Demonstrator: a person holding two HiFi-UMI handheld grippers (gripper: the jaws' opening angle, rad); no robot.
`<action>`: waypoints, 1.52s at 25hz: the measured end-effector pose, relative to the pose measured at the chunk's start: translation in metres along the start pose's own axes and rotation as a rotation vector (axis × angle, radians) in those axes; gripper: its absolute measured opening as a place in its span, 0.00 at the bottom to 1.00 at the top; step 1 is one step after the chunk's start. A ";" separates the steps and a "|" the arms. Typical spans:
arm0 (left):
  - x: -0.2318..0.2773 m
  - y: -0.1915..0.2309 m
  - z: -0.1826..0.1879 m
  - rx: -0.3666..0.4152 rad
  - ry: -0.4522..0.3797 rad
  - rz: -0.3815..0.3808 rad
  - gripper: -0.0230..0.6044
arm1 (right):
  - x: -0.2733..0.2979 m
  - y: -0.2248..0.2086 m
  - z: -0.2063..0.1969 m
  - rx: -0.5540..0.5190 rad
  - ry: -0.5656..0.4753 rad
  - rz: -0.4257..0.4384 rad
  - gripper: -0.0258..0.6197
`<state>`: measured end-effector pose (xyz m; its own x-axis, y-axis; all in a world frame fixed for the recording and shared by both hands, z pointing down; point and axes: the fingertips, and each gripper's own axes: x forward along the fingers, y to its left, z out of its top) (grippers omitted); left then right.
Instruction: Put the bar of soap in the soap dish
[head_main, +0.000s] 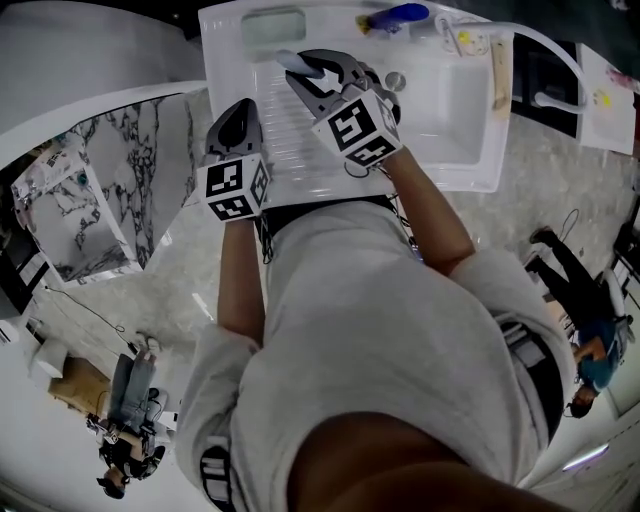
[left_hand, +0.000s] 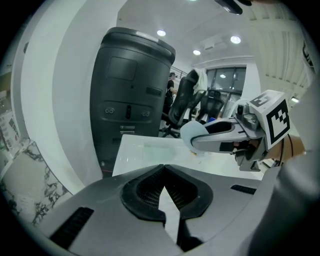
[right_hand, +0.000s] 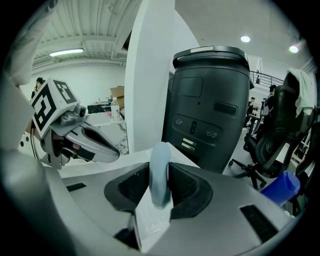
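A pale blue bar of soap (head_main: 298, 63) is clamped edge-on in my right gripper (head_main: 306, 70) over the white sink (head_main: 460, 150); in the right gripper view the soap bar (right_hand: 160, 172) stands upright between the dark pads. The pale green soap dish (head_main: 272, 28) sits on the sink's back rim, just beyond the soap. My left gripper (head_main: 240, 110) hovers at the sink's left edge with its jaws closed and nothing in them; in its own view the left gripper's (left_hand: 163, 169) tips meet, with the soap (left_hand: 192, 135) ahead to the right.
A blue bottle (head_main: 398, 14) lies on the sink's back rim to the right of the dish. A tall black bin (left_hand: 131, 95) stands behind the sink. A marble panel (head_main: 130, 170) is to the left, and office chairs (right_hand: 280, 130) are to the right.
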<state>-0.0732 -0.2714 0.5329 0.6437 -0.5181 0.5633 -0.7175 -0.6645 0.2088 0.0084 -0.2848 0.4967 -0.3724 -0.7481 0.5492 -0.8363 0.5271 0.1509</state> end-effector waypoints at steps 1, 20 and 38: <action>0.002 0.002 0.000 0.000 0.002 -0.005 0.07 | 0.004 -0.001 -0.001 -0.017 0.012 -0.006 0.22; 0.036 0.024 -0.008 -0.021 0.054 -0.083 0.07 | 0.045 -0.007 -0.015 -0.190 0.162 -0.039 0.22; 0.051 0.041 -0.011 -0.028 0.089 -0.103 0.07 | 0.072 -0.012 -0.022 -0.261 0.230 -0.039 0.22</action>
<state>-0.0729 -0.3194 0.5789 0.6892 -0.3969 0.6062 -0.6565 -0.6960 0.2908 0.0003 -0.3361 0.5525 -0.2169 -0.6752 0.7051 -0.7062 0.6071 0.3641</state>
